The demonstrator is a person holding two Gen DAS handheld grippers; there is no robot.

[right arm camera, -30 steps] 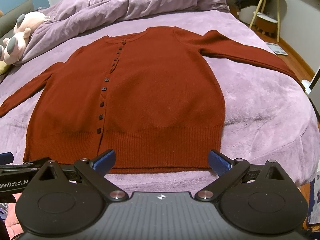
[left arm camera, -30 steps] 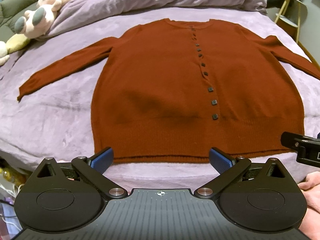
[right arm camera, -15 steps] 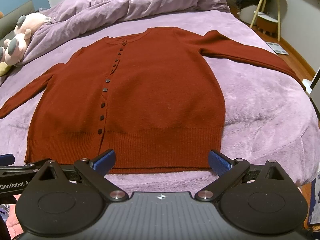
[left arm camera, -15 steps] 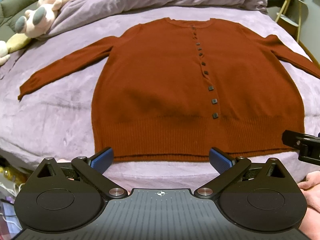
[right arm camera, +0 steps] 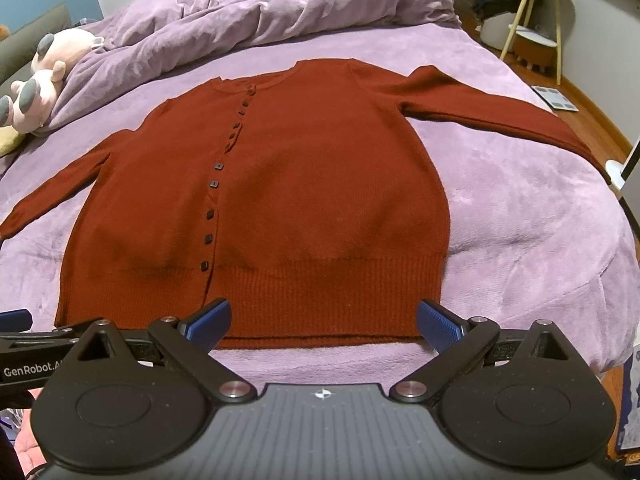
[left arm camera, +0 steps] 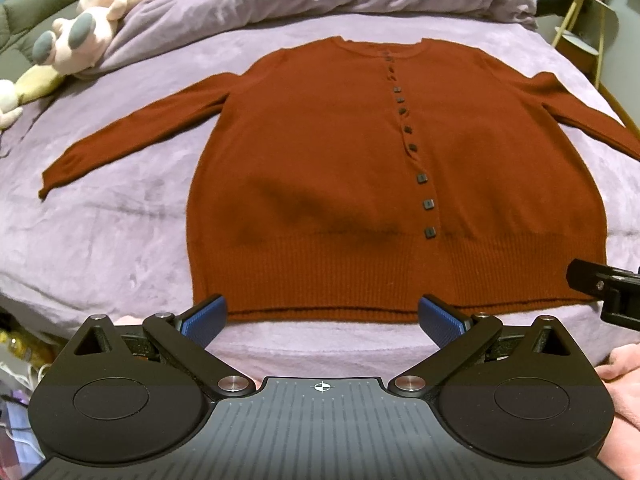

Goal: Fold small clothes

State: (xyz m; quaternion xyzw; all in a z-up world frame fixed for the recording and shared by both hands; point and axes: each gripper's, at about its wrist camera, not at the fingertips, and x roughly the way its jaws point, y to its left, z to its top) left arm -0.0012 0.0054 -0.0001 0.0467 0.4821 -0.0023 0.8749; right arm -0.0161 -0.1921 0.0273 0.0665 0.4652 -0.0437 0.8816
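Note:
A rust-red buttoned cardigan (left arm camera: pixel 320 168) (right arm camera: pixel 304 184) lies flat and face up on the purple bed, sleeves spread to both sides, ribbed hem nearest me. My left gripper (left arm camera: pixel 320 318) hovers just short of the hem, jaws wide apart with nothing between the blue pads (left arm camera: pixel 202 320). In the right wrist view my right gripper (right arm camera: pixel 322 322) hangs over the hem's right half, open and empty as well. Part of the right tool shows at the left view's right edge, and part of the left tool at the right view's left edge.
A bunched purple duvet (right arm camera: pixel 280 4) lies across the head of the bed. Plush toys (left arm camera: pixel 84 32) sit at the far left. A small side table (right arm camera: pixel 532 12) and stool stand on the wooden floor to the right. The bed's near edge drops off below the hem.
Both grippers have drifted slightly; the cardigan sits a touch higher in the right view. Nothing was grasped and the cardigan has not moved.

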